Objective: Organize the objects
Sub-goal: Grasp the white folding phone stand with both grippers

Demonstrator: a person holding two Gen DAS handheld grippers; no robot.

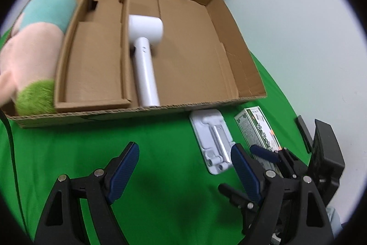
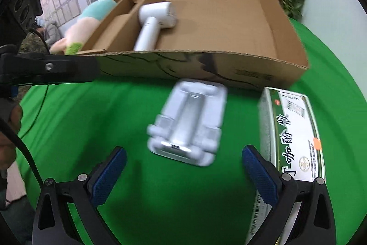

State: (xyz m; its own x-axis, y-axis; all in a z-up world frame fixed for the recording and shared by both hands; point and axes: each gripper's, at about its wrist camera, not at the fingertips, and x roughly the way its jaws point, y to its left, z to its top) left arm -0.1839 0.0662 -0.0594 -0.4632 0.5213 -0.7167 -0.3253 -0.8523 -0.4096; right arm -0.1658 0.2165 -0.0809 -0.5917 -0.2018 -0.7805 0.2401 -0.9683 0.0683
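Right hand-held gripper hangs wide open and empty over the green desk, its blue pads on either side of a white folding stand that lies flat just in front of the cardboard box. Left hand-held gripper is likewise spread wide with nothing between its pads, aimed at bare cloth left of that stand. A green-and-white carton lies just beside the stand on its right, close to the right pad.

Inside the box a white hair dryer lies against the inner cardboard divider, and a plush toy fills the far left compartment.

Judging by its look, the stand is rigid plastic and metal, light, and smooth enough to slip; it sits low on the cloth, so the pads would likely need to come right down and pinch across its narrow width, near the hinged end. The carton looks light and stiff but would crush if squeezed hard.
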